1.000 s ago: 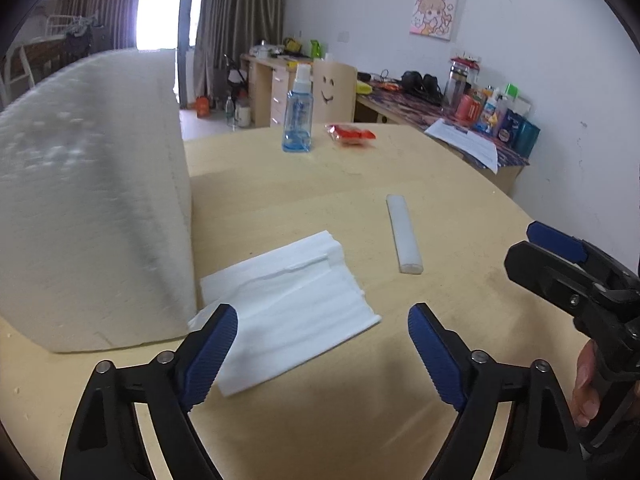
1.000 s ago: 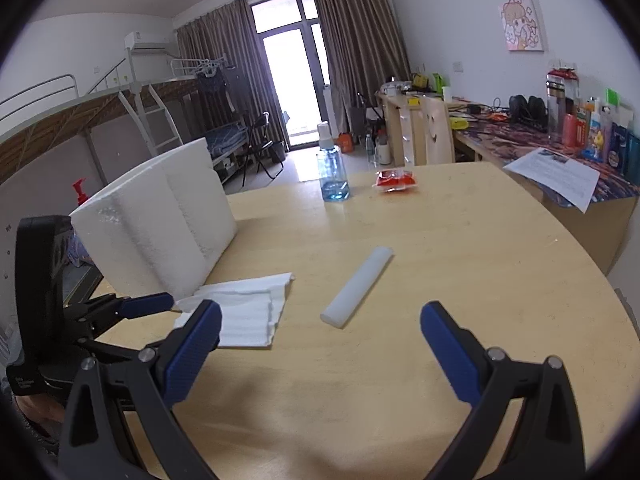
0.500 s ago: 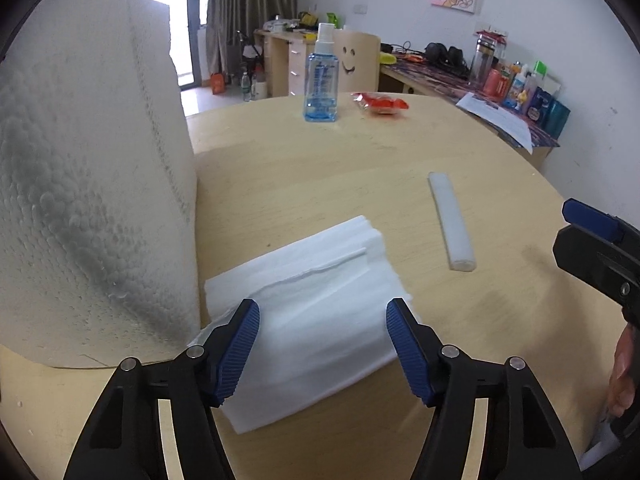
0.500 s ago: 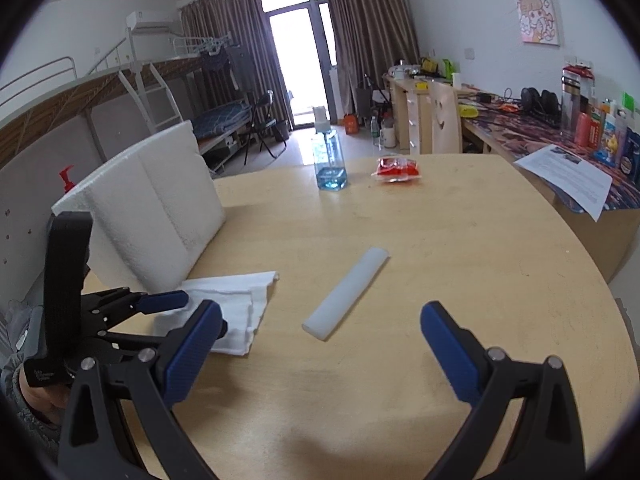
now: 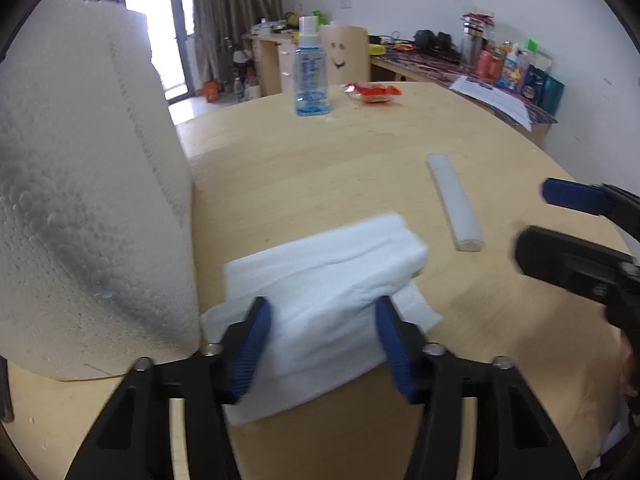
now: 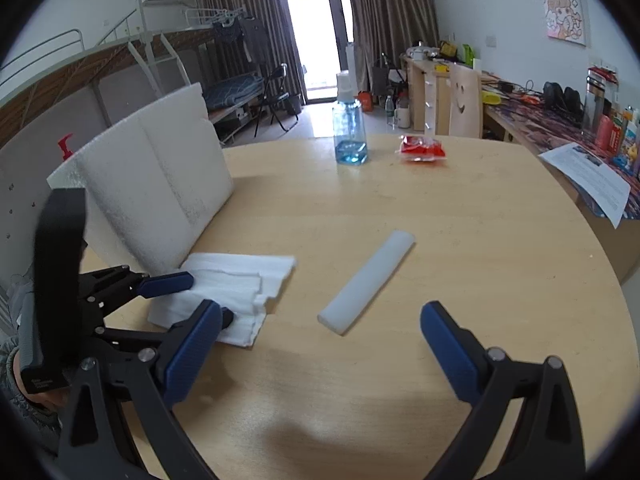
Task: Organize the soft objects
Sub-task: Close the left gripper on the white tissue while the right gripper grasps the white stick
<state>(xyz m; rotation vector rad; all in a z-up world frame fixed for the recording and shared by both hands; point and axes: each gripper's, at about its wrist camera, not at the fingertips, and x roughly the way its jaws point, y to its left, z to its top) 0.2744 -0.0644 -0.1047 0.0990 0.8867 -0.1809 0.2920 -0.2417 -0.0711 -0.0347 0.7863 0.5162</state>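
A folded white cloth (image 5: pixel 332 264) (image 6: pixel 236 276) lies on the round wooden table (image 5: pixel 320 152) beside a big white foam block (image 5: pixel 80 200) (image 6: pixel 152 196). My left gripper (image 5: pixel 324 320) (image 6: pixel 208 298) has its blue pads set into the cloth and its jaws are closing, bunching the upper folds between them. A white foam strip (image 5: pixel 454 204) (image 6: pixel 368 280) lies flat to the right of the cloth. My right gripper (image 6: pixel 320 356) (image 5: pixel 534 220) hovers open just short of the strip, holding nothing.
At the table's far side stand a blue spray bottle (image 5: pixel 312 76) (image 6: pixel 350 136) and a red packet (image 5: pixel 374 92) (image 6: pixel 422 150). A printed sheet (image 6: pixel 588 176) lies on the cluttered desk at the right. A chair with a smiley face (image 5: pixel 344 56) stands behind the table.
My left gripper's jaws have drawn in from wide apart onto the cloth, which now puffs up between the pads. The right gripper has crept a little closer to the foam strip.
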